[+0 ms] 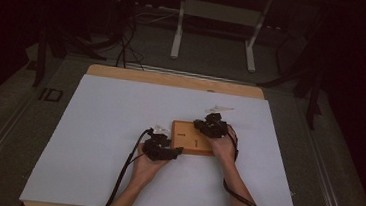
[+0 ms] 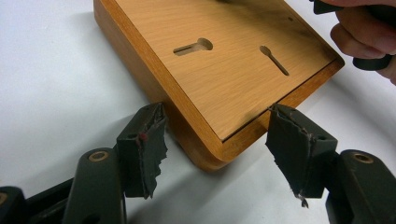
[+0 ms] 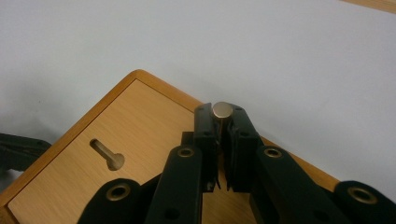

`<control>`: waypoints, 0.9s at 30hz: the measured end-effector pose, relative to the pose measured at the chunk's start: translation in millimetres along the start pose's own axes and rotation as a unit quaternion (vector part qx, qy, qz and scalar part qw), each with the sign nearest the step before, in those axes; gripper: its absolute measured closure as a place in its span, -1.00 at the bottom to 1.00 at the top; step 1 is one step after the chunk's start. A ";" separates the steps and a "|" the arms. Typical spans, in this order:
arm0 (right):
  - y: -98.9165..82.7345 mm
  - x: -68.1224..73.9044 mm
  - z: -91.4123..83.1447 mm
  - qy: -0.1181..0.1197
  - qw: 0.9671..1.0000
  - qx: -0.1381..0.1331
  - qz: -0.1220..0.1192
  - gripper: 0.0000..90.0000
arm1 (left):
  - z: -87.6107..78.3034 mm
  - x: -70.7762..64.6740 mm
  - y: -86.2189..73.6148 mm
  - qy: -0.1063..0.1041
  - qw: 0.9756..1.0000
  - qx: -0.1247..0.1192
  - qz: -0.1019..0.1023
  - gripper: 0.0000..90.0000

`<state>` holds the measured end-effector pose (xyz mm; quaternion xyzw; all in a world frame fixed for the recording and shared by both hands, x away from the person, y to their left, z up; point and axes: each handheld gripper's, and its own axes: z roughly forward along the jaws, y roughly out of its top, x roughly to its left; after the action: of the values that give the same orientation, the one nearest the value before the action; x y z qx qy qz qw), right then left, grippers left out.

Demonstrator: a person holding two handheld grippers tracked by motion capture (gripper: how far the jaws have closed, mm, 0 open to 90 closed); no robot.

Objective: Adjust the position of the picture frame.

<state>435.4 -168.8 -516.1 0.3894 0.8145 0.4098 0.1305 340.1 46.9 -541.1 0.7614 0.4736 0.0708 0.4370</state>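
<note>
Item: wooden board with two keyhole slots, metal pin held above it.

High view: board (image 1: 194,138) lay on the counter (image 1: 117,142) between both tongs.
Left gripper view: left tongs (image 2: 217,135) stood open, straddling the board's near corner.
Right gripper view: right tongs (image 3: 222,122) clamped an upright pin (image 3: 222,111); the slot (image 3: 107,155) lay to their lower left, its long axis slanting.

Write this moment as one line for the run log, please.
right gripper: shut on metal pin | left gripper: open, fingers astride wooden board corner | board: two keyhole slots | surface: white sheet
</note>
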 end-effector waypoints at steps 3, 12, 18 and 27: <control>2.8 2.6 -0.9 -0.003 1.000 0.005 -0.003 0.89 | -2.0 0.2 0.3 0.000 1.000 -0.002 0.002 -0.16; 14.3 10.9 -3.2 -0.009 1.000 0.011 0.002 0.89 | -11.9 3.8 1.2 0.004 1.000 -0.007 0.007 -0.13; 20.4 16.1 0.3 -0.013 1.000 0.011 0.015 0.89 | -15.8 7.2 -2.3 0.012 1.000 -0.003 0.010 -0.12; 23.9 21.8 4.8 -0.022 0.999 0.015 0.026 0.89 | -17.5 8.9 -4.8 0.016 1.000 -0.004 0.012 -0.12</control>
<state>436.2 -141.2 -498.4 0.4211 0.8070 0.3923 0.1322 332.6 65.2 -536.7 0.7641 0.4709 0.0902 0.4316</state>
